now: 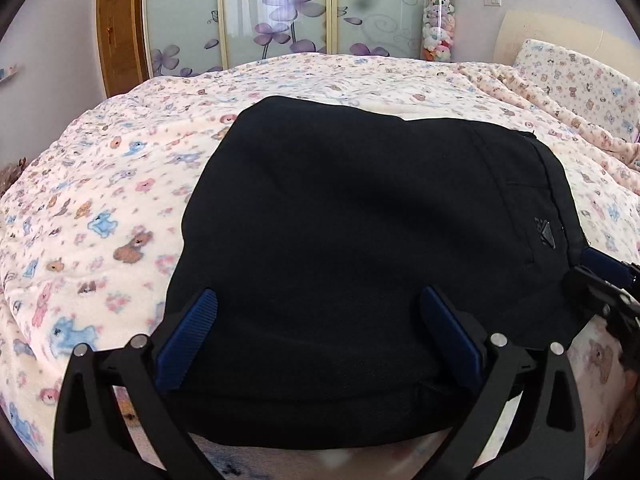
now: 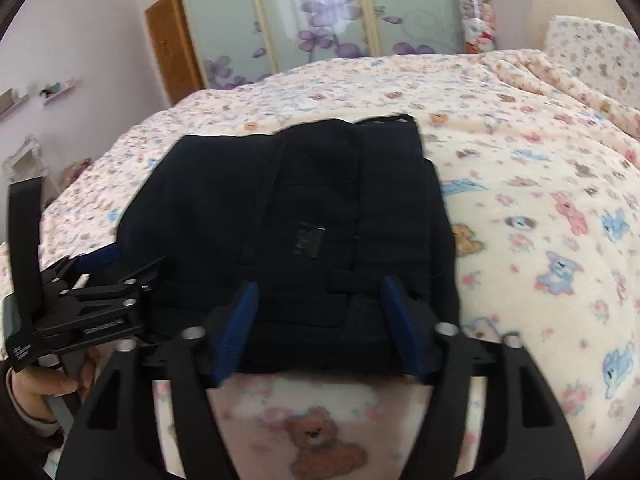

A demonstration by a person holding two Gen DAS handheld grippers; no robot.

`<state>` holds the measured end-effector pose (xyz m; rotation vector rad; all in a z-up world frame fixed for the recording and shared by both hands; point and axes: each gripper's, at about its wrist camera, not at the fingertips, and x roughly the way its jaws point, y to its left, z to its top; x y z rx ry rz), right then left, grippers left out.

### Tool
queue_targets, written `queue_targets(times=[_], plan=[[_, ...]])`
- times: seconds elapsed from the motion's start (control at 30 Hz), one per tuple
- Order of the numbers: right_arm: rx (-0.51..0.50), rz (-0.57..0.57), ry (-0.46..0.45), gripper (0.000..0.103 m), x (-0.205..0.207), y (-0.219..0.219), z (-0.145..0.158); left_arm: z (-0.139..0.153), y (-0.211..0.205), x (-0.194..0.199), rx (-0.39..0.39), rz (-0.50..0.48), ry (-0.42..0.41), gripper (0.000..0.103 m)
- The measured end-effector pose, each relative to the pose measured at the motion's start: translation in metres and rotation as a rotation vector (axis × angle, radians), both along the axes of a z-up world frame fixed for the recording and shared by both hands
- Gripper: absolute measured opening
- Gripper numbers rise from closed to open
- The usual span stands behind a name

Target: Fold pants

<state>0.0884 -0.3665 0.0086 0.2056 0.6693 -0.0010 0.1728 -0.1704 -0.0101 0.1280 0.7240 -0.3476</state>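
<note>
Left wrist view has the black pants (image 1: 360,240) folded into a chunky rectangle on the bed (image 1: 100,208), sitting on that pink fleece blanket with the teddy bear print. The left gripper (image 1: 318,304) has its jaws spread wide, blue pads on either side of the near edge of the bundle, and the fabric lies loose between them, not pinched at all. A little logo patch (image 1: 545,233) shows on the right side of the pants, and the right gripper pokes in at the far right edge (image 1: 604,292), just beside the waistband end.

Right wrist view is kinda blurry but it's the same deal: the right gripper (image 2: 318,300) has its jaws apart too, a bit narrower than the left one, over the near edge of the folded pants (image 2: 280,208), and I can't see them squeezing anything. The left gripper (image 2: 100,276) sits off to the left at the pants' edge, with a hand (image 2: 38,390) around its handle.

Behind the bed there's a sliding wardrobe with purple flowers (image 1: 288,20), a wooden door (image 1: 118,40), a clear tube stuffed with plush toys (image 1: 438,24) and a matching pillow (image 1: 576,76).
</note>
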Motion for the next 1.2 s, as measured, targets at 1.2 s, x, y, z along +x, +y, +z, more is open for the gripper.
queue_targets(times=[1.2], plan=[[-0.146,-0.13,-0.044,0.102,-0.135,0.073,0.0,0.008,0.052,-0.146,0.042,0.074,-0.034,0.101]])
